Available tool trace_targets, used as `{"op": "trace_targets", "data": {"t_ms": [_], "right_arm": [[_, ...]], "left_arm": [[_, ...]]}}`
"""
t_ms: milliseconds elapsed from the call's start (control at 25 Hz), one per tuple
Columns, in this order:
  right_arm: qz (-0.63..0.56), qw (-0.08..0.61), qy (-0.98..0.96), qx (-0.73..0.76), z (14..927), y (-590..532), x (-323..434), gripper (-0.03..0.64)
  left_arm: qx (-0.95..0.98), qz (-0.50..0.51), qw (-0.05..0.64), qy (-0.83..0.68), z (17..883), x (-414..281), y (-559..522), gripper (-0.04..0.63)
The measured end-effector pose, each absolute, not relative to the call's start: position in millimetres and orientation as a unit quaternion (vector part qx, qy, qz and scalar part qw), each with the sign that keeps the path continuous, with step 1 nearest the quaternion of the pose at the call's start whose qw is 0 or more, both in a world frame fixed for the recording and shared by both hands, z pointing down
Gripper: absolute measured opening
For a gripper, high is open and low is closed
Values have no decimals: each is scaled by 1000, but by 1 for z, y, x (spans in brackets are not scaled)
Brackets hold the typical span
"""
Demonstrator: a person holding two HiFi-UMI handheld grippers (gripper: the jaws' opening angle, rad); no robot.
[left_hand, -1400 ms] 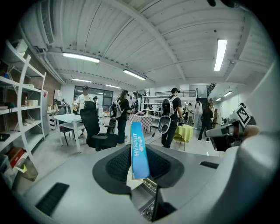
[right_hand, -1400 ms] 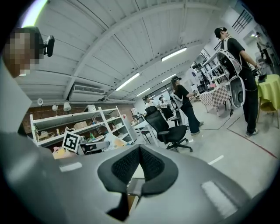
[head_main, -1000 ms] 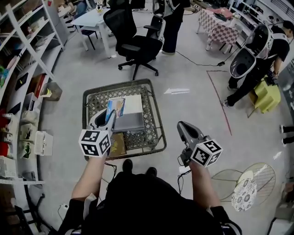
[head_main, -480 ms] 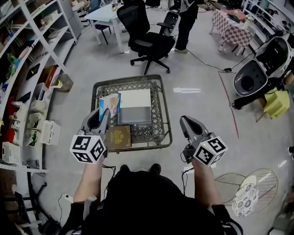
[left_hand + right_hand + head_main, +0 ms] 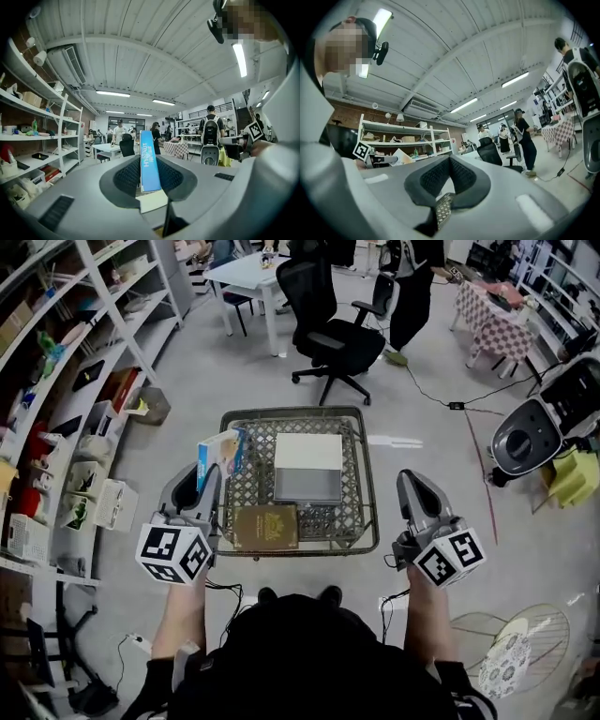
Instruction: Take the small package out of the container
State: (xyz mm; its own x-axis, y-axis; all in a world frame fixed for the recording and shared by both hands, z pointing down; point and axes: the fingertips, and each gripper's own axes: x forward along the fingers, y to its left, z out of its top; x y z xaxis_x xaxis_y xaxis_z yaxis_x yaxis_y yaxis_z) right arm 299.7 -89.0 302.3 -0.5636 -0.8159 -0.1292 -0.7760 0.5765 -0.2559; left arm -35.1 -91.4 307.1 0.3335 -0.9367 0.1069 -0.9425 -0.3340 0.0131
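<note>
A wire basket [image 5: 361, 486] stands on the floor in front of me. My left gripper [image 5: 212, 476] is shut on a small blue package [image 5: 221, 454] and holds it upright over the basket's left rim. In the left gripper view the blue package [image 5: 149, 161] stands edge-on between the pads of the left gripper [image 5: 150, 174]. My right gripper [image 5: 411, 482] hovers just right of the basket, shut and holding nothing. The right gripper view shows the right gripper [image 5: 449, 172] with its pads meeting.
In the basket lie a white box [image 5: 307, 452], a grey box [image 5: 307, 486] and a brown book [image 5: 265, 526]. Shelving [image 5: 66, 409] runs along the left. A black office chair [image 5: 337, 338] stands behind the basket, and a stroller [image 5: 530, 432] at the right.
My left gripper has carried the blue package from over the middle of the basket to its left rim. The right gripper stays beside the basket.
</note>
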Motion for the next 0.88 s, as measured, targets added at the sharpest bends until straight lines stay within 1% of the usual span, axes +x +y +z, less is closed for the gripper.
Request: {"op": "trace_targets", "data": {"t_ms": [120,240,320,520,680,880], "right_arm": [[-67,135,878,-453,286,-93,284,9],[-84,161,870,-458,288,-97,276,8],[-98,166,867,-460,293,-99,269,8],[-84,131,879,-451,298,-91,240,8],[-79,97,880,-457,307,-86,233,8],[-81,84,879,-462,313,-82,232,8]], "left_arm": [[805,44,23,-591,302,-73,-92,91],[797,48,24,-602,305,-101,-92,91],[795,44,29,-604,312,-110,-91,91],[791,14,53,-609,321,-122,-98,91],[800,11,55,-597,320,-115,-103,91],[807,12,62,-588,326,-110,-106,91]]}}
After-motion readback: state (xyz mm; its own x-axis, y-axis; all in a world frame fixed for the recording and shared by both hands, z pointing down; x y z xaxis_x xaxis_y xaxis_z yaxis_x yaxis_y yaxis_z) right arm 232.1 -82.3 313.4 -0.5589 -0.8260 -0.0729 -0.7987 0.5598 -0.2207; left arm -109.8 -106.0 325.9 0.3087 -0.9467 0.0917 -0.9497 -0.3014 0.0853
